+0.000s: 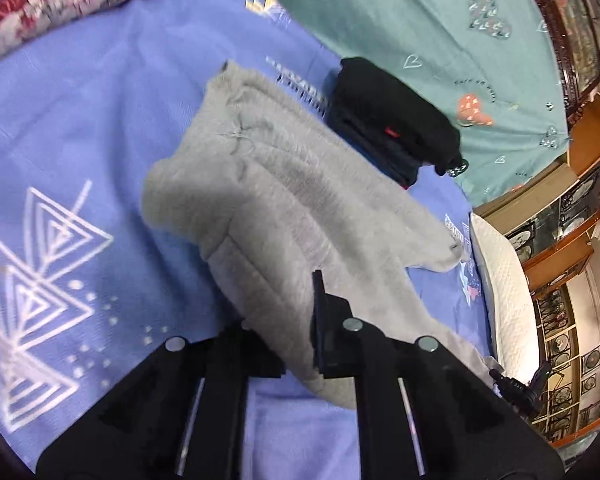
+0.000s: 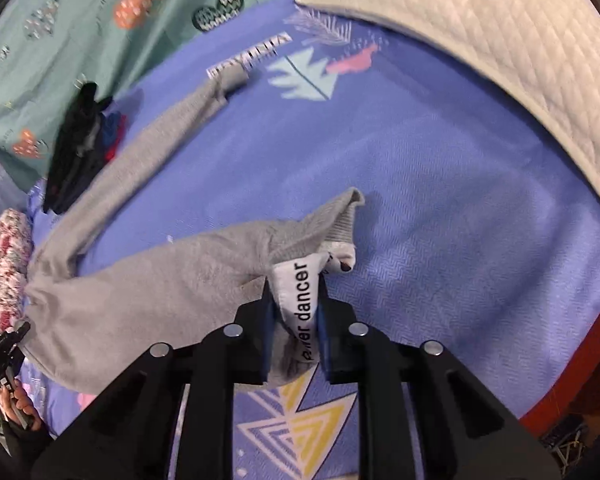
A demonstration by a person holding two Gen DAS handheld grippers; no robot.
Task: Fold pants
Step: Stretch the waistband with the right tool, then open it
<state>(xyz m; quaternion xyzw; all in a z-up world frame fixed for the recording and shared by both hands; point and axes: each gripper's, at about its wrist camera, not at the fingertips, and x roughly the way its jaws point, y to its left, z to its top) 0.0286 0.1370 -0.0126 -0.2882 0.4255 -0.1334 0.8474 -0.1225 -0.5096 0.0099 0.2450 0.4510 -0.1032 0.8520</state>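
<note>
Grey fleece pants (image 1: pixel 284 184) lie stretched across a blue patterned bedsheet (image 1: pixel 80 120). In the left wrist view my left gripper (image 1: pixel 296 344) is shut on the near end of the grey fabric, which runs between its fingers. In the right wrist view the pants (image 2: pixel 140 288) trail off to the left, one leg (image 2: pixel 172 120) reaching far up the sheet (image 2: pixel 440 160). My right gripper (image 2: pixel 296 304) is shut on the bunched waistband, with its white label (image 2: pixel 300 292) reading "dancer" pinched between the pads.
A stack of folded dark clothes (image 1: pixel 392 120) (image 2: pixel 76 144) sits just beyond the pants, at the edge of a teal sheet (image 1: pixel 420 20). A floral pillow (image 1: pixel 48 0) lies far left. A white quilted mattress edge (image 2: pixel 500 40) borders the bed; wooden cabinets (image 1: pixel 572 240) stand beyond.
</note>
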